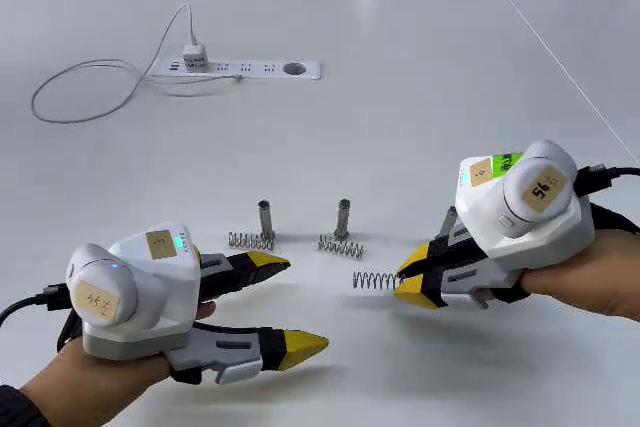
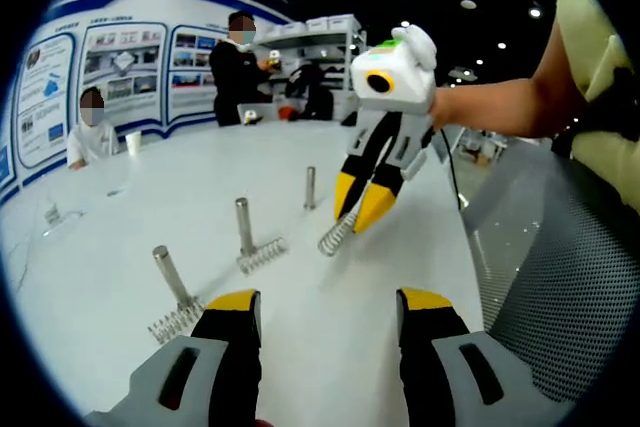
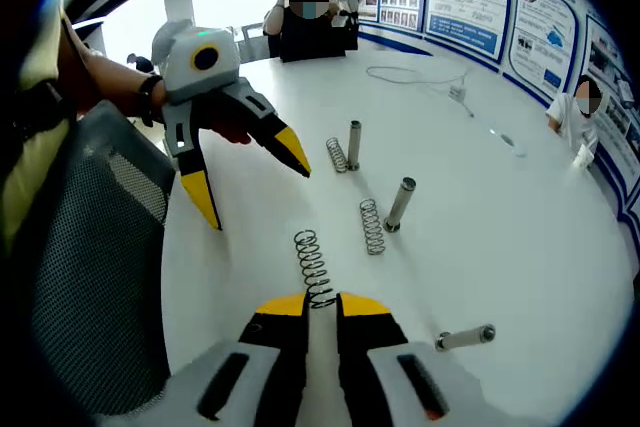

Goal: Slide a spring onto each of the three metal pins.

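1. A spring (image 1: 375, 280) is being pinched by one end in the right tongs (image 1: 400, 280), its free length clear for threading.
2. The left tongs (image 1: 308, 305) are being held spread, empty.
3. Two springs (image 1: 250, 241) (image 1: 340, 246) are being staged on the desk (image 1: 400, 127) beside their upright pins (image 1: 266, 219) (image 1: 343, 218).

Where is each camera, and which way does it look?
Head view: on the person's head, looking forward and down at the table; left hand and right hand show, holding the left gripper and right gripper.
Left gripper view: on the left gripper, looking along its open jaws at the three pins and the right gripper; the right arm shows.
Right gripper view: on the right gripper, looking along its jaws, shut on a spring, at the left gripper; the left arm shows.
Both gripper views share those pins.
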Available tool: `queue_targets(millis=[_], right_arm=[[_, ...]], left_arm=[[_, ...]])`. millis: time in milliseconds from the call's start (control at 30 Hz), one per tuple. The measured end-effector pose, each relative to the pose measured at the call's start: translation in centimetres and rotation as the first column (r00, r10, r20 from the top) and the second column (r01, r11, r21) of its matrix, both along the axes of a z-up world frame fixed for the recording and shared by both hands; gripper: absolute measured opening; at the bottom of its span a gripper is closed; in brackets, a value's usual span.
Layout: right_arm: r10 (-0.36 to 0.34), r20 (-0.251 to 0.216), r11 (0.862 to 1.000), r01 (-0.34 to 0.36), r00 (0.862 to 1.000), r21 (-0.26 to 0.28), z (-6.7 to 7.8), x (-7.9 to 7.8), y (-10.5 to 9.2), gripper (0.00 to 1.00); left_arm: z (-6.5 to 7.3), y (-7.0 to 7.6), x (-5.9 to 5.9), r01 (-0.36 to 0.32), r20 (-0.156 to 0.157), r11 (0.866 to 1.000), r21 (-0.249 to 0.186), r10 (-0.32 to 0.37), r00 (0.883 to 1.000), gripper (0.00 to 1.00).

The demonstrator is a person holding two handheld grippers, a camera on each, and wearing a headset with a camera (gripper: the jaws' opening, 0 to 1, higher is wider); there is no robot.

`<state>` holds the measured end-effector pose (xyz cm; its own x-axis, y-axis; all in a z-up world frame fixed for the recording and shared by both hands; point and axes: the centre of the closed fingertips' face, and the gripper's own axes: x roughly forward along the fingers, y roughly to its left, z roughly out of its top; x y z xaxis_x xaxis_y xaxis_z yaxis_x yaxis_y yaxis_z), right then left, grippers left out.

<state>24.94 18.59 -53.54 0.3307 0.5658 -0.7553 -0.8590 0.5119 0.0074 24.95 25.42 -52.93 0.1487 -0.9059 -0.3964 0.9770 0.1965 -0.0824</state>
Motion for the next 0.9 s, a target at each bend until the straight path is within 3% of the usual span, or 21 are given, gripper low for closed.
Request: queue_targets(millis=[467, 900], right_arm=[[0.080, -0.010, 0.997, -0.080, 0.997, -0.005, 0.1, -0.9, 2.2, 0.12], [0.117, -0.014, 0.993, -0.117, 0.993, -0.011, 0.2, -1.4, 3.1, 0.12]], left_arm=[[0.3, -1.6, -0.8, 0.051, 0.033, 0.999, -0.007, -0.050, 0.998, 0.44], [0.2, -1.7, -1.3, 0.090, 0.080, 0.996, 0.019, -0.091, 0.993, 0.30]])
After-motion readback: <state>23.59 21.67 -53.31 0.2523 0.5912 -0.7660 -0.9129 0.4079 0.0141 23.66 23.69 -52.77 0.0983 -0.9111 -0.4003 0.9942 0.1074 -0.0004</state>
